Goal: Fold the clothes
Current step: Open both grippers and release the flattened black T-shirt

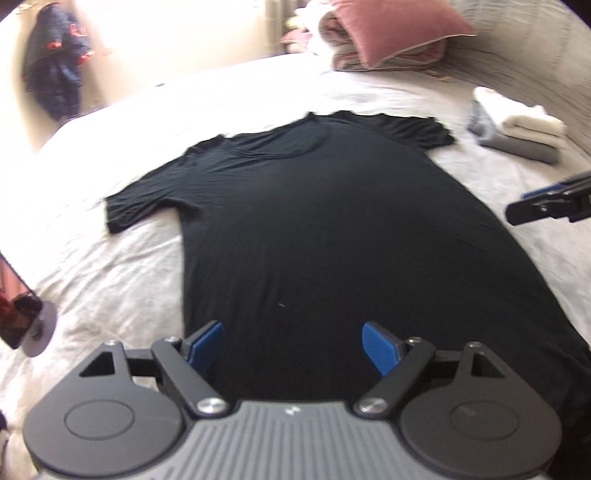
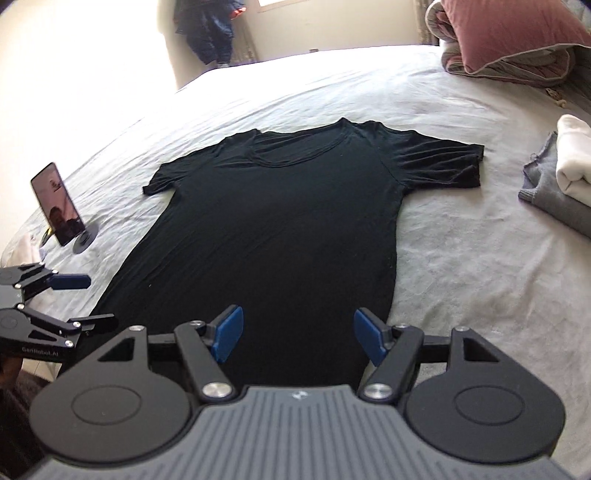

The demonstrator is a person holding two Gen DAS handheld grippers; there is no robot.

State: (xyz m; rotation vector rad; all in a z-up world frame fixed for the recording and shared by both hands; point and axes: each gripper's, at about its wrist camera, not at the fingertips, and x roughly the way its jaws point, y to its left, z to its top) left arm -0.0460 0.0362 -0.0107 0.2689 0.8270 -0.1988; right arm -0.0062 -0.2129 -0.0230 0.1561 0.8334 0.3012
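A black T-shirt [image 1: 314, 221] [image 2: 280, 221] lies flat and spread out on the pale bed sheet [image 2: 461, 277], collar away from me and both sleeves out. My left gripper [image 1: 293, 332] hovers over the shirt's lower part near its left side, jaws wide and nothing between the blue pads. My right gripper [image 2: 298, 321] hovers over the hem end near the shirt's right edge, also open and empty. The right wrist view shows the left gripper [image 2: 88, 301] at the left edge, beside the shirt. The right gripper's fingers [image 1: 546, 206] show at the right edge of the left wrist view.
A phone on a round stand [image 2: 59, 203] [image 1: 14, 306] stands on the bed left of the shirt. Folded white and grey clothes [image 2: 565, 177] [image 1: 517, 129] lie to the right. A pink pillow on bedding [image 2: 509, 40] sits at the far right. Dark clothes [image 2: 210, 29] hang by the wall.
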